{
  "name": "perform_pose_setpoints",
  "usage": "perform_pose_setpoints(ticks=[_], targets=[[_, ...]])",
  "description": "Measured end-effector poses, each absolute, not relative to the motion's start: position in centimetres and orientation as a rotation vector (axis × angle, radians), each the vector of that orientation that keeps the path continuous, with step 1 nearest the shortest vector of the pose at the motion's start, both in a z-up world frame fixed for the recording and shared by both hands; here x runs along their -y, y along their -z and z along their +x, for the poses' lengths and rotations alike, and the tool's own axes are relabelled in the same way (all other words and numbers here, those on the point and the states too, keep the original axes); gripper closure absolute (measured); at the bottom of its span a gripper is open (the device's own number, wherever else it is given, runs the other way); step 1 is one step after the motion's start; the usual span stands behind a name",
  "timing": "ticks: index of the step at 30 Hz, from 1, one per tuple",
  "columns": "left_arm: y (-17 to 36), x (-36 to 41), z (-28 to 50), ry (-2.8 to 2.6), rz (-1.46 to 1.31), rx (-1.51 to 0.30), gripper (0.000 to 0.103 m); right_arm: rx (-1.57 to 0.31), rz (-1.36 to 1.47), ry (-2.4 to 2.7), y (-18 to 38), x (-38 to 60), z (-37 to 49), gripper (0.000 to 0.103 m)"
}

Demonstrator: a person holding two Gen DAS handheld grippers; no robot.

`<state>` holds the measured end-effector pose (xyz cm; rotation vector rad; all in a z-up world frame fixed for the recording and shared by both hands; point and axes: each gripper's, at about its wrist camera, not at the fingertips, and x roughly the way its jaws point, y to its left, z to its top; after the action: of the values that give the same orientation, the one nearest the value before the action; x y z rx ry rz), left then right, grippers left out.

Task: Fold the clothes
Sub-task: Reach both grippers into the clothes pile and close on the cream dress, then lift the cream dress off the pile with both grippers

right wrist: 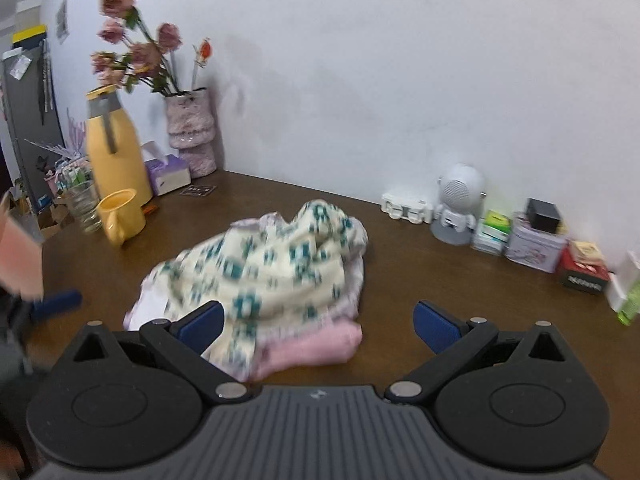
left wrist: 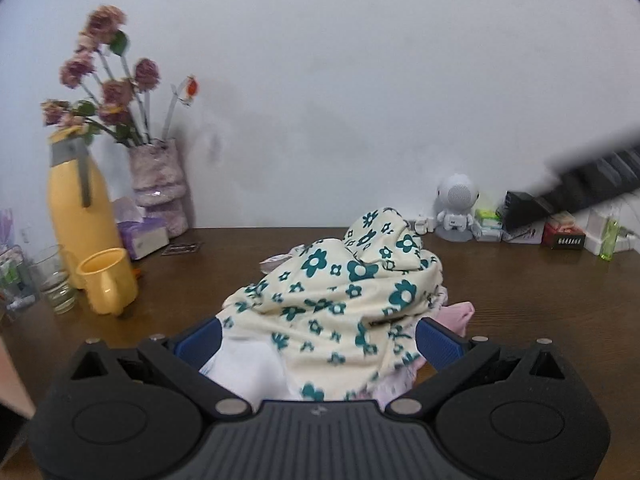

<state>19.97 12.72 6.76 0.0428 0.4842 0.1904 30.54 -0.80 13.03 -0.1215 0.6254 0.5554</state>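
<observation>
A heap of clothes lies on the brown table [left wrist: 520, 280]. On top is a cream garment with teal flowers [left wrist: 340, 296], crumpled; under it lie a pink garment [left wrist: 460, 314] and a white one [left wrist: 248, 368]. My left gripper [left wrist: 318, 342] is open, its blue pads either side of the heap's near edge, not closed on it. In the right wrist view the flowered garment [right wrist: 272, 272] and pink garment [right wrist: 320, 344] lie ahead. My right gripper [right wrist: 318, 326] is open above the heap's near right side. The right gripper's body shows blurred in the left wrist view [left wrist: 592, 184].
At back left stand a yellow flask [left wrist: 80, 208], yellow mug [left wrist: 108, 280], glass [left wrist: 56, 280], tissue box [left wrist: 144, 236] and flower vase [left wrist: 160, 184]. At back right are a white robot figure [left wrist: 456, 208], small boxes and tins [right wrist: 532, 244], and a green lighter [left wrist: 608, 240].
</observation>
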Motion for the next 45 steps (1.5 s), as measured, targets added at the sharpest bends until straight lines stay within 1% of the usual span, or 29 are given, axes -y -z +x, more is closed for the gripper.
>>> perform_pose_setpoints(ticks=[3, 6, 7, 11, 12, 13, 14, 15, 16, 17, 19, 20, 21, 22, 23, 25, 29, 33, 36, 38, 40, 42, 43, 45], targets=[[-5.9, -13.2, 23.3, -0.171, 0.026, -0.536, 0.000, -0.680, -0.128, -0.540, -13.0, -3.2, 35.9, 0.001], [-5.7, -14.5, 26.1, -0.171, -0.017, -0.565, 0.000, -0.739, -0.118, -0.525, -11.8, -6.7, 40.2, 0.007], [-5.7, -15.0, 27.0, -0.174, -0.031, -0.568, 0.000, -0.758, -0.118, -0.522, -11.4, -7.6, 41.4, 0.011], [-6.1, -17.0, 30.6, -0.211, -0.047, -0.584, 0.000, -0.834, -0.117, -0.515, -9.6, -10.3, 45.3, 0.019], [-6.0, -17.3, 31.6, -0.215, -0.045, -0.600, 0.000, -0.854, -0.116, -0.514, -9.2, -10.7, 46.1, 0.025], [-5.8, -17.6, 32.5, -0.214, -0.050, -0.617, 0.002, -0.870, -0.109, -0.519, -8.8, -11.0, 46.7, 0.040], [-5.6, -17.7, 33.3, -0.205, -0.056, -0.637, 0.003, -0.880, -0.099, -0.526, -8.5, -11.1, 47.1, 0.050], [-5.4, -17.8, 34.0, -0.194, -0.060, -0.661, 0.008, -0.891, -0.087, -0.534, -8.2, -11.2, 47.4, 0.071], [-5.2, -17.8, 34.7, -0.181, -0.068, -0.685, 0.015, -0.901, -0.075, -0.542, -7.9, -11.2, 47.7, 0.081], [-4.8, -17.8, 35.2, -0.167, -0.081, -0.705, 0.019, -0.907, -0.070, -0.546, -7.7, -11.1, 47.9, 0.083], [-4.3, -18.0, 35.8, -0.129, -0.129, -0.735, 0.040, -0.899, -0.056, -0.568, -7.8, -10.6, 47.9, 0.096], [-4.1, -18.2, 35.9, -0.108, -0.163, -0.748, 0.048, -0.894, -0.038, -0.574, -8.0, -10.2, 47.9, 0.097], [-3.9, -18.5, 36.0, -0.087, -0.197, -0.760, 0.066, -0.889, -0.019, -0.579, -8.2, -9.7, 47.9, 0.099], [-3.8, -18.5, 36.0, -0.076, -0.216, -0.764, 0.078, -0.878, -0.012, -0.581, -8.6, -9.3, 47.8, 0.099], [-4.0, -18.5, 35.8, -0.078, -0.219, -0.759, 0.082, -0.866, -0.006, -0.584, -9.0, -9.0, 47.7, 0.099], [-4.5, -18.4, 35.4, -0.080, -0.229, -0.742, 0.096, -0.836, 0.014, -0.584, -10.0, -8.0, 47.1, 0.100], [-7.0, -18.1, 33.9, -0.085, -0.246, -0.659, 0.099, -0.742, 0.067, -0.578, -13.3, -5.3, 45.4, 0.100], [-11.8, -15.8, 31.9, -0.056, -0.193, -0.499, 0.099, -0.603, 0.131, -0.552, -18.2, -0.1, 42.8, 0.100], [-16.7, -13.5, 29.9, -0.013, -0.162, -0.350, 0.100, -0.466, 0.186, -0.525, -22.7, 5.4, 39.8, 0.100], [-19.7, -11.4, 27.6, 0.031, -0.116, -0.218, 0.100, -0.365, 0.202, -0.507, -25.8, 9.4, 37.4, 0.100], [-21.7, -9.2, 24.6, 0.082, -0.055, -0.101, 0.100, -0.279, 0.196, -0.477, -28.1, 13.9, 34.1, 0.100], [-22.0, -6.9, 21.1, 0.146, 0.013, -0.060, 0.100, -0.247, 0.160, -0.453, -28.6, 18.2, 30.8, 0.100], [-21.5, -5.8, 19.4, 0.190, 0.048, -0.066, 0.100, -0.232, 0.143, -0.440, -28.8, 20.3, 29.1, 0.100], [-19.0, -3.2, 15.8, 0.271, 0.127, -0.124, 0.100, -0.274, 0.082, -0.417, -26.8, 23.5, 25.9, 0.100]])
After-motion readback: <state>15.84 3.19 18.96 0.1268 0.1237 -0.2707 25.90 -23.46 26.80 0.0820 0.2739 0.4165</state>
